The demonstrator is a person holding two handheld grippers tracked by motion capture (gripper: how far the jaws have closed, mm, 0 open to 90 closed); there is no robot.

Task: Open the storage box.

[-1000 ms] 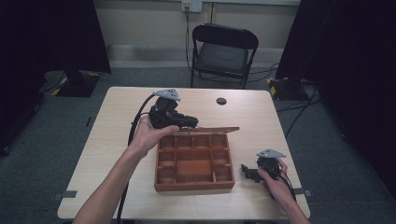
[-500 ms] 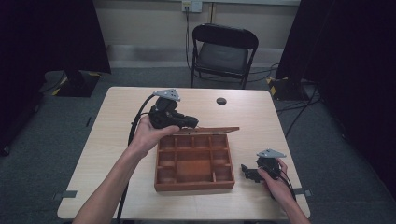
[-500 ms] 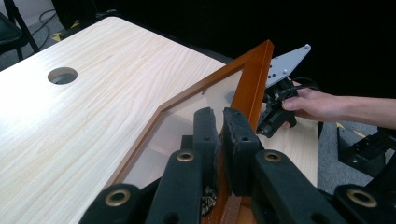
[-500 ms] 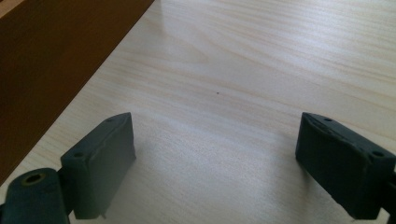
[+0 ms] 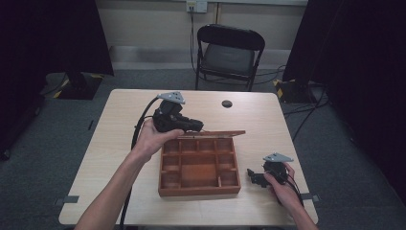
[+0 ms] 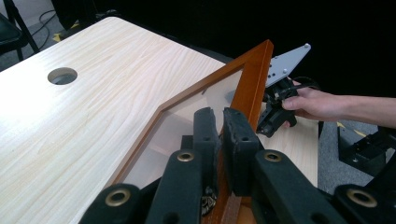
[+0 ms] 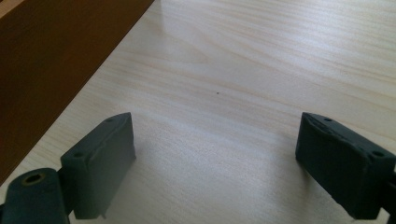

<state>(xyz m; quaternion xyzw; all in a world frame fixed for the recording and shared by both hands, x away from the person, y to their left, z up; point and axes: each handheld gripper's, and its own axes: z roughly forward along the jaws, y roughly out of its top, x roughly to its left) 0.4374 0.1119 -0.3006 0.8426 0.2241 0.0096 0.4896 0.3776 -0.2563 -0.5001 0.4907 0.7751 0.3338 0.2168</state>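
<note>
In the right gripper view, the right gripper (image 7: 215, 163) has its fingers (image 7: 100, 163) spread wide over the bare worktop (image 7: 243, 70), holding nothing, just beside the box wall. The high view shows the wooden box (image 5: 198, 167) in the middle of the worktop: reddish brown, divided in small compartments, its lid (image 5: 213, 134) raised at the far side. The left gripper view shows that the lid is a wooden frame with a clear pane. The left gripper (image 6: 220, 140) pinches this frame with its fingers nearly together. Farther back stands a black chair (image 5: 229, 52).
</note>
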